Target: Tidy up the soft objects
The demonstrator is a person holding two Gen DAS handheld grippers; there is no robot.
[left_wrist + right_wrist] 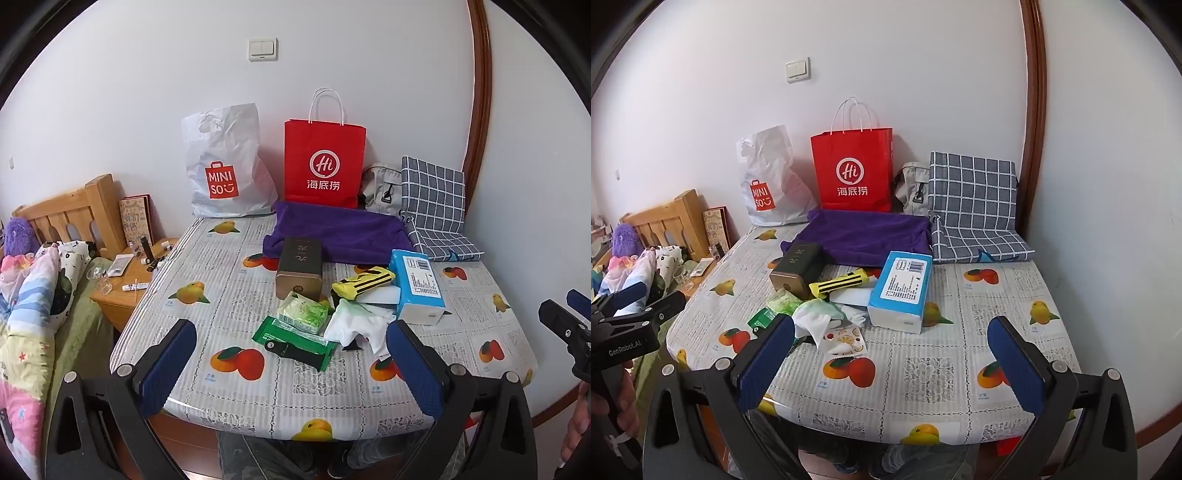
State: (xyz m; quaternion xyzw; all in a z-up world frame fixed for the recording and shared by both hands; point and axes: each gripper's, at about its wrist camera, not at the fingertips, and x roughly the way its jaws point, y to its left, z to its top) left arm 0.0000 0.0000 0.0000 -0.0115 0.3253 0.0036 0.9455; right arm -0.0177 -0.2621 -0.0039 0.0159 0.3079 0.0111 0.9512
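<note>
Soft objects wait in a loose heap mid-table while both tools hang back over the near edge, which reads as a pause to choose a first pick. The left gripper [291, 365] is spread wide with nothing between its blue pads, tilted down toward the heap; the right gripper [892, 363] is equally spread and empty, aimed at bare tablecloth.

Taking the blue tissue pack [901, 291] as landmark: just on its near-left lies crumpled white cloth [816, 321]; left of it, a yellow striped piece [838, 284] rests on a white block, with a green packet [303, 312] and a flat green wrapper [295, 339] further left. A brown tin [300, 267], plainly rigid, lies behind-left. Behind the pack spreads a purple towel [864, 238]; a checked cushion [975, 206] leans behind-right beside a red paper bag [853, 170].

Open table [997, 295] lies right of the pack and in front of it, probably the easiest sorting room. Its left edge drops toward a nightstand [122, 295], so sweeping that way risks spills.
</note>
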